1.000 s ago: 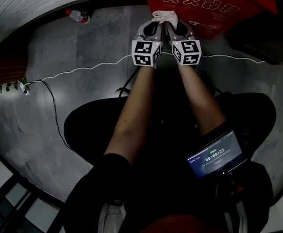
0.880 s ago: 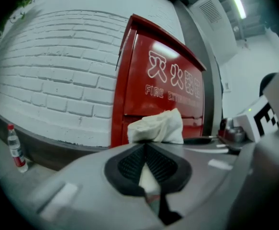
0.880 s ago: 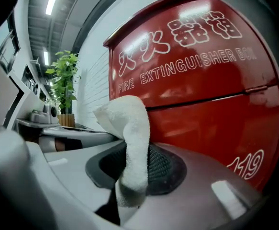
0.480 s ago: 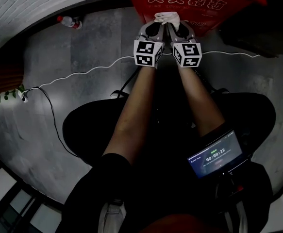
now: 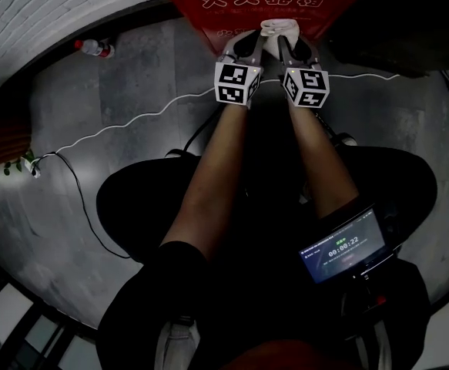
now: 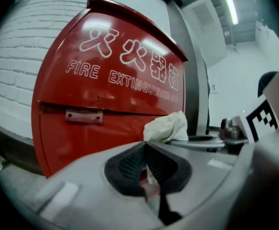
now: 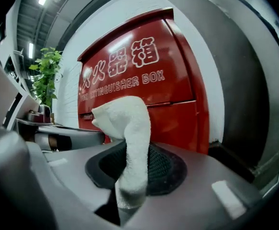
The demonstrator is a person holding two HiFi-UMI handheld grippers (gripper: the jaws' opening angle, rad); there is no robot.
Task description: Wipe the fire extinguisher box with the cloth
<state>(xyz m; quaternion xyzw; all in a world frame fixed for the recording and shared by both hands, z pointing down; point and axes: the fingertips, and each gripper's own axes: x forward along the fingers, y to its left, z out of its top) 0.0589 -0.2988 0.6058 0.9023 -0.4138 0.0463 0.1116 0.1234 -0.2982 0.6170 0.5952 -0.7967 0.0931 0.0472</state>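
The red fire extinguisher box (image 5: 209,12) stands at the top of the head view, with white characters on its front (image 6: 82,143) (image 7: 177,80). A white cloth (image 5: 279,29) lies bunched against the box's lower front, under the right end of the lettering. My left gripper (image 5: 243,43) and right gripper (image 5: 289,46) are side by side right at it. The right gripper (image 7: 129,147) is shut on the cloth (image 7: 129,123), which stands up out of its jaws. The left gripper (image 6: 146,145) is shut too, with a strip of cloth (image 6: 167,127) in its gap.
A white cable (image 5: 132,118) snakes across the grey floor behind the grippers. A water bottle (image 5: 93,48) lies by the white brick wall (image 5: 39,6) at left. A plant (image 7: 46,75) stands left of the box. A lit screen (image 5: 341,245) sits at my right hip.
Both grippers and the cloth have slid to the right along the box's front, from under the left characters to under the right ones. Both stay shut.
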